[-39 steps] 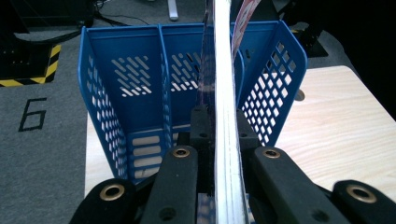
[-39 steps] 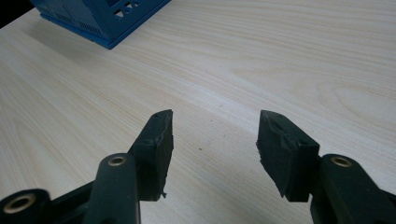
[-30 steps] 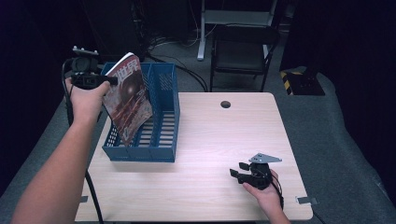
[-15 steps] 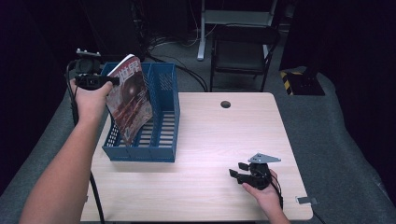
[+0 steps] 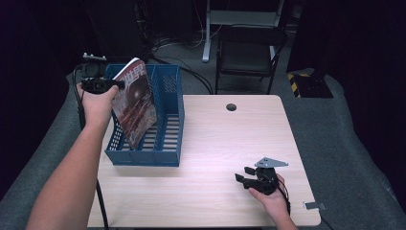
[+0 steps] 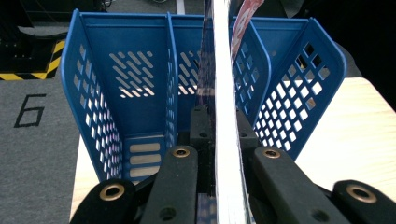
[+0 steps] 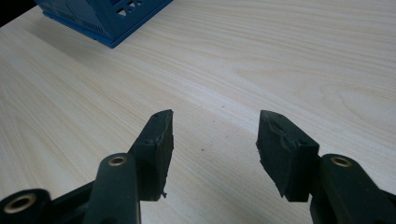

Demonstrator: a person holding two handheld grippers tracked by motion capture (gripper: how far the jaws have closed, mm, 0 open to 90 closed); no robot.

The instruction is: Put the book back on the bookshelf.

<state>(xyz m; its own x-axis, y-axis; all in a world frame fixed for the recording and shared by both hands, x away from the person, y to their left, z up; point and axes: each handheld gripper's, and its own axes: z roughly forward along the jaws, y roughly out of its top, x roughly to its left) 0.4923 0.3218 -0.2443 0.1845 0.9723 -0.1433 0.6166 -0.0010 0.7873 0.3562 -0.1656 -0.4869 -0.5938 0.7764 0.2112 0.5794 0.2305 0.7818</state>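
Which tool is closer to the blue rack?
Left. The left tool holds a magazine right over the rack; the right tool rests on the table, well away.

- High view: worktop point(image 5: 210, 143) brightly lit from above; surroundings fall to near black.
- Soft pale glare near the worktop's centre; shadows faint.
- Left gripper view: magazine point(image 6: 226, 140) edge blurred, overexposed white.
- Right gripper view: evenly lit, sharp.
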